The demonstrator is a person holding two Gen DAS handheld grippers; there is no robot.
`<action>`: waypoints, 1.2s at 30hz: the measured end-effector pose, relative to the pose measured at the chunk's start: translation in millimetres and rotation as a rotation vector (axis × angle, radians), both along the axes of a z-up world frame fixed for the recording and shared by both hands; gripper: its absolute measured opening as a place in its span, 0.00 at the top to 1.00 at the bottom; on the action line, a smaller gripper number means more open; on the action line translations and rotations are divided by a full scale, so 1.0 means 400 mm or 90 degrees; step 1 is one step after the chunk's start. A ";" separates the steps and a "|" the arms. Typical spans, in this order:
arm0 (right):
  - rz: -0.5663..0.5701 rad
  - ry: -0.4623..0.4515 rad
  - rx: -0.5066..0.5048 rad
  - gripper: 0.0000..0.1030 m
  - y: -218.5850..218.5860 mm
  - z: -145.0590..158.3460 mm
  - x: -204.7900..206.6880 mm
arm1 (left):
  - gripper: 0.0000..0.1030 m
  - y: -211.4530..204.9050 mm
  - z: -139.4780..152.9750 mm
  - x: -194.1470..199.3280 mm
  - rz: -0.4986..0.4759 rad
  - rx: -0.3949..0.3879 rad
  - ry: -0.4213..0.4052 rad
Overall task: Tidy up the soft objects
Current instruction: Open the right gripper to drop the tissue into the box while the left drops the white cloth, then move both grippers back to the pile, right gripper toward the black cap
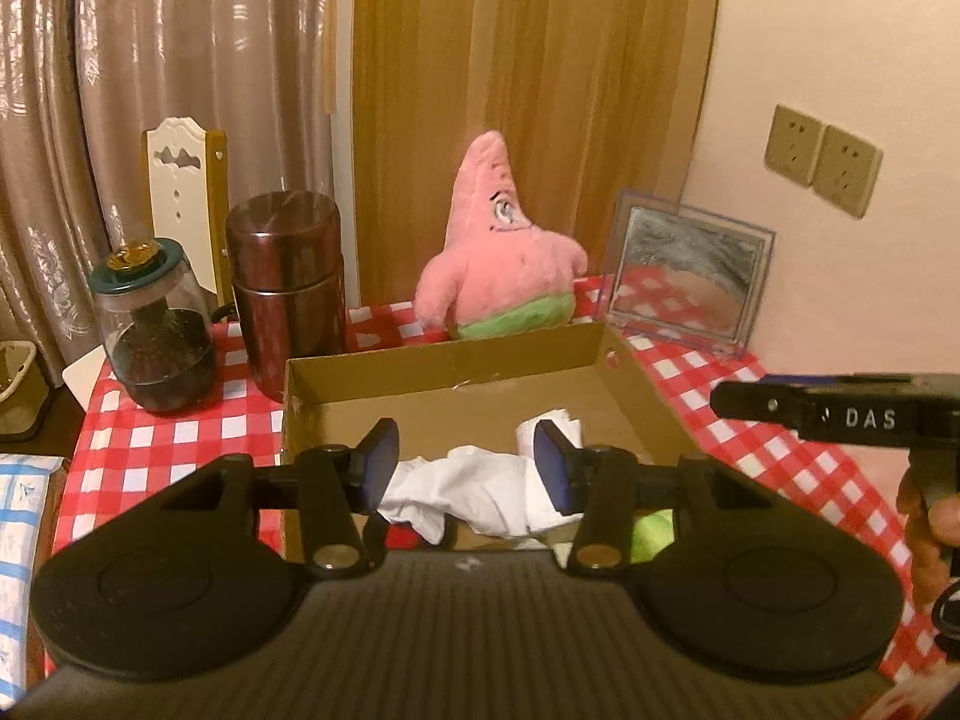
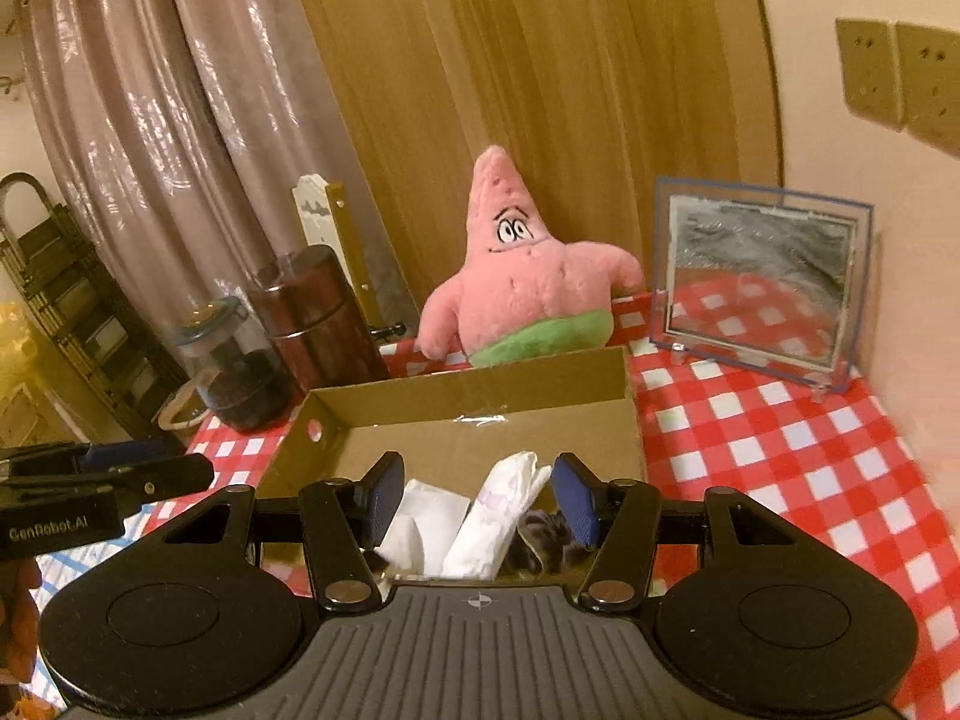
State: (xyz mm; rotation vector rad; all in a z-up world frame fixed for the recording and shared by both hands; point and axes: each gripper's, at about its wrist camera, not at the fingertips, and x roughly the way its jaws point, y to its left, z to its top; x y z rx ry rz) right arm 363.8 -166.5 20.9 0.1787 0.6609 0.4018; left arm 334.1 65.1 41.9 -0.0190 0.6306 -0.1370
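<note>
Jaws of the left gripper and right gripper are standing apart, gripping nothing, above the shallow brown cardboard box sitting on the red-and-white checked table. White crumpled soft cloths are lying inside it; the pink star-shaped plush toy is standing behind it.

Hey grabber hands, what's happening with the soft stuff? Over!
Left gripper open, right gripper open, both empty. White cloths in cardboard box. Pink plush still outside, behind box. Nothing blocking.
</note>
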 end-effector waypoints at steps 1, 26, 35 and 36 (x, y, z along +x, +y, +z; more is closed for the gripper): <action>-0.001 -0.004 -0.001 0.46 -0.004 0.006 -0.017 | 0.54 -0.006 0.006 -0.020 0.000 -0.002 -0.004; -0.006 -0.062 -0.108 0.32 -0.095 -0.010 -0.460 | 0.20 -0.096 -0.034 -0.456 -0.003 -0.015 -0.020; 0.032 -0.054 -0.195 0.21 -0.083 -0.090 -0.485 | 0.14 -0.122 -0.137 -0.499 0.005 0.000 0.036; 0.040 -0.056 -0.203 0.21 -0.079 -0.095 -0.484 | 0.14 -0.124 -0.146 -0.498 0.002 -0.001 0.042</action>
